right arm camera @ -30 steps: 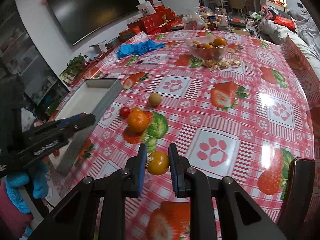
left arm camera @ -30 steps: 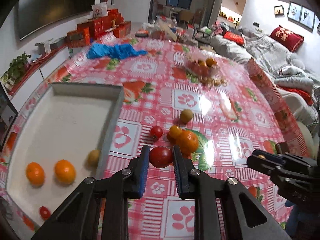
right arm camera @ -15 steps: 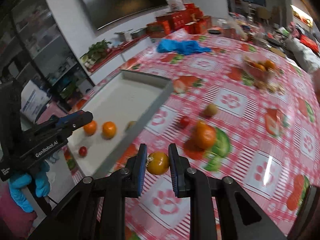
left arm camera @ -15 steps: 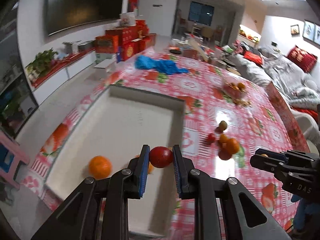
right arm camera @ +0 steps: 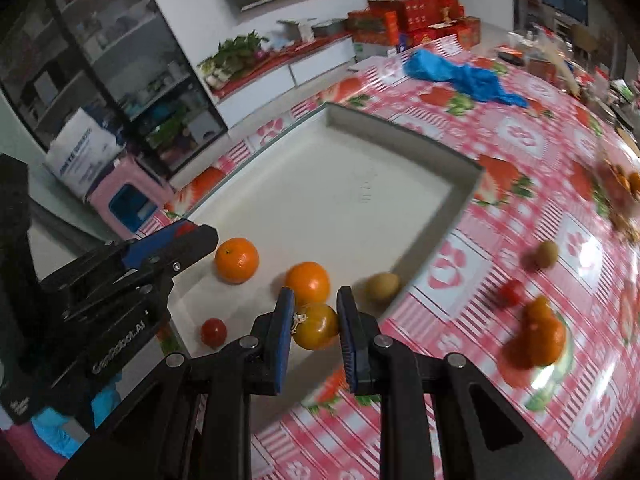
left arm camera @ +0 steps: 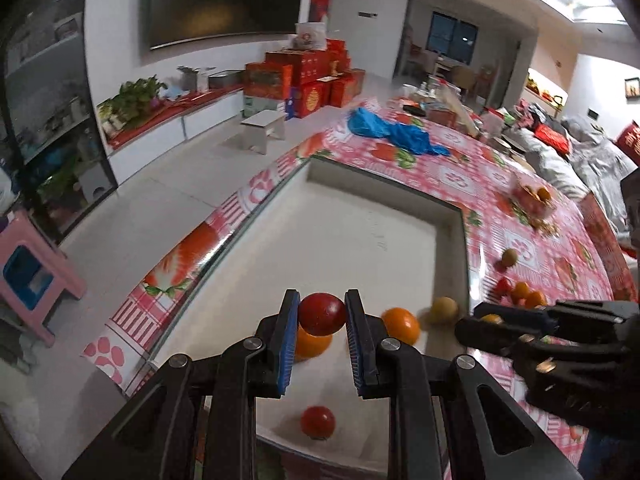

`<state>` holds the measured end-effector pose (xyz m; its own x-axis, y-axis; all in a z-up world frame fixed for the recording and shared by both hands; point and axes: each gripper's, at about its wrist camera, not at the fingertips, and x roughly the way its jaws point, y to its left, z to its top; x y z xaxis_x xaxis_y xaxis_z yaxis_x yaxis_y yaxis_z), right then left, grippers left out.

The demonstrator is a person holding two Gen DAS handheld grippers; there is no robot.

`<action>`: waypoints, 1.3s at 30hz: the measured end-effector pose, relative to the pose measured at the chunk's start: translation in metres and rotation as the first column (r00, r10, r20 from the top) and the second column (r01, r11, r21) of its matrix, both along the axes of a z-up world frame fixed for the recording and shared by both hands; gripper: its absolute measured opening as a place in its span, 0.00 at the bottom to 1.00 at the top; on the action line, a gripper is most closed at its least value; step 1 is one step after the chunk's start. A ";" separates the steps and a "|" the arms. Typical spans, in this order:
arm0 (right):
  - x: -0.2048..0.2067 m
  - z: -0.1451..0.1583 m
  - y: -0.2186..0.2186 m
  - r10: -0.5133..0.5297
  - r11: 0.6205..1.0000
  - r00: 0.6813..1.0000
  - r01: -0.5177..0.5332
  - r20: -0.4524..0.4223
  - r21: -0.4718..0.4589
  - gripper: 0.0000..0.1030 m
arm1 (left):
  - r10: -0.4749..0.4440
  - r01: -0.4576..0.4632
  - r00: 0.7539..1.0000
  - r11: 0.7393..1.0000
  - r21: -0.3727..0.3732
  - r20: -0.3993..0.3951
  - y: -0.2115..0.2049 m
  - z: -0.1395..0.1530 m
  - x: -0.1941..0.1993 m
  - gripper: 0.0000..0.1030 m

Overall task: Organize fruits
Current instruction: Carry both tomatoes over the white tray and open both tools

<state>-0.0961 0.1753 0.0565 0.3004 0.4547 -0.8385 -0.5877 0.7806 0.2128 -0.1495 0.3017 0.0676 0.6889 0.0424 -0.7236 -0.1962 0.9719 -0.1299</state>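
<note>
My left tongs [left arm camera: 322,314] are clamped on a red tomato [left arm camera: 321,313], held over the near end of the white tray [left arm camera: 360,240]. My right tongs [right arm camera: 314,326] grip a yellow-orange tomato [right arm camera: 316,326] above the tray's near right edge. In the tray's near end: two oranges [right arm camera: 237,260], a small red tomato [right arm camera: 213,332] and a yellowish fruit [right arm camera: 383,287]; more fruit [right arm camera: 538,338] sits on the counter [right arm camera: 520,140] to the right.

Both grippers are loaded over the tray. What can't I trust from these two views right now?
- Orange: left wrist view, mostly hidden behind the held red tomato.
- Loose fruits on the tablecloth: right wrist view, motion-blurred.
- Fruit bowl: right wrist view, blurred and cut by the edge.
</note>
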 end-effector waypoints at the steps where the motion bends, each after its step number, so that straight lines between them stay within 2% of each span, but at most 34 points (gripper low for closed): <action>1: 0.002 -0.002 0.006 0.009 1.000 1.000 -0.009 -0.001 -0.012 0.23 | 0.005 -0.005 1.000 1.000 -0.010 0.000 0.002 -0.001 0.001 0.23; 5: 0.009 -0.008 0.021 0.031 0.998 1.000 -0.031 -0.004 -0.053 0.23 | 0.025 -0.026 1.000 1.000 -0.012 -0.005 0.008 -0.007 0.005 0.23; 11: 0.016 -0.019 0.034 0.039 0.995 0.999 -0.041 -0.024 -0.089 0.24 | 0.029 -0.031 0.999 0.998 -0.058 -0.035 0.014 -0.019 0.011 0.23; 18: 0.023 -0.020 0.039 0.033 0.992 0.999 -0.036 -0.029 -0.119 0.25 | 0.053 -0.054 0.997 0.998 -0.033 -0.052 0.013 -0.025 0.015 0.24; 20: 0.026 -0.020 0.036 0.014 0.994 0.999 -0.017 -0.031 -0.111 0.26 | 0.058 -0.059 0.996 0.998 -0.022 -0.062 0.013 -0.026 0.014 0.29; 21: 0.029 -0.020 0.032 -0.004 0.994 1.000 0.001 -0.030 -0.106 0.27 | 0.068 -0.069 0.995 0.998 -0.006 -0.067 0.013 -0.026 0.014 0.39; 22: 0.032 -0.019 0.027 -0.029 0.995 0.999 0.026 -0.033 -0.099 0.29 | 0.083 -0.083 0.994 0.997 0.011 -0.066 0.014 -0.025 0.013 0.47; 23: 0.034 -0.018 0.022 -0.045 0.995 0.998 0.041 -0.040 -0.093 0.33 | 0.107 -0.105 0.993 0.994 0.029 -0.059 0.016 -0.023 0.010 0.67; 24: 0.038 -0.017 0.017 -0.060 0.995 0.997 0.056 -0.051 -0.081 0.48 | 0.126 -0.124 0.991 0.992 0.034 -0.039 0.019 -0.020 0.006 0.83; 25: 0.041 -0.017 0.012 -0.077 0.995 0.995 0.073 -0.059 -0.068 0.65 | 0.132 -0.131 0.991 0.991 0.026 -0.020 0.021 -0.018 0.004 0.86; 27: 0.043 -0.014 0.004 -0.098 0.994 0.993 0.095 -0.061 -0.053 0.74 | 0.129 -0.128 0.991 0.992 -0.016 0.022 0.026 -0.012 -0.003 0.87; 36: 0.040 -0.004 -0.015 -0.169 0.986 0.985 0.168 -0.044 -0.024 0.86 | 0.093 -0.093 0.995 0.996 -0.011 0.022 0.010 -0.003 -0.007 0.87; 39: 0.039 0.000 -0.026 -0.183 0.983 0.982 0.183 -0.038 -0.013 0.86 | 0.085 -0.085 0.996 0.996 0.003 0.025 0.001 0.002 -0.008 0.87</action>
